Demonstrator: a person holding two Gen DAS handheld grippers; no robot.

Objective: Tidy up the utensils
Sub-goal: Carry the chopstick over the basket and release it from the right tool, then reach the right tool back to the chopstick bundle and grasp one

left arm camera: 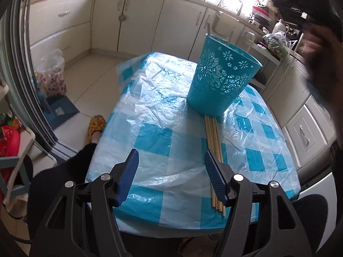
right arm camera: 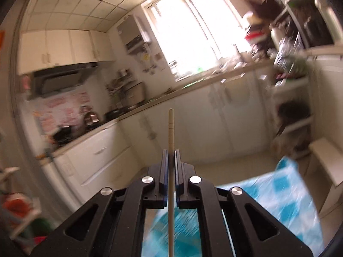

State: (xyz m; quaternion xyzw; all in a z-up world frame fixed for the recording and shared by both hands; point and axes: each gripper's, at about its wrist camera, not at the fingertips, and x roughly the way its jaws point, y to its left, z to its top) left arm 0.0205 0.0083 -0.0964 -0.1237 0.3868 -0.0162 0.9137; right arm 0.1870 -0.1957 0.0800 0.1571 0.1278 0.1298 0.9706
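A teal cut-out holder cup (left arm camera: 223,79) stands upright on the table (left arm camera: 154,115), which has a blue-and-white checked plastic cover. Several wooden chopsticks (left arm camera: 214,150) lie side by side in front of the cup, pointing toward me. My left gripper (left arm camera: 170,160) is open and empty, low over the table's near edge, with its right finger (left arm camera: 214,175) beside the chopsticks. My right gripper (right arm camera: 171,156) is shut on one wooden chopstick (right arm camera: 171,128), held high and pointing up at the kitchen wall. The cup shows blurred below it (right arm camera: 163,231).
Kitchen cabinets (left arm camera: 128,19) and a cluttered counter (left arm camera: 276,40) surround the table. A person's leg and patterned slipper (left arm camera: 96,126) are at the table's left. A blurred hand and the other gripper (left arm camera: 317,42) hang at the upper right in the left wrist view.
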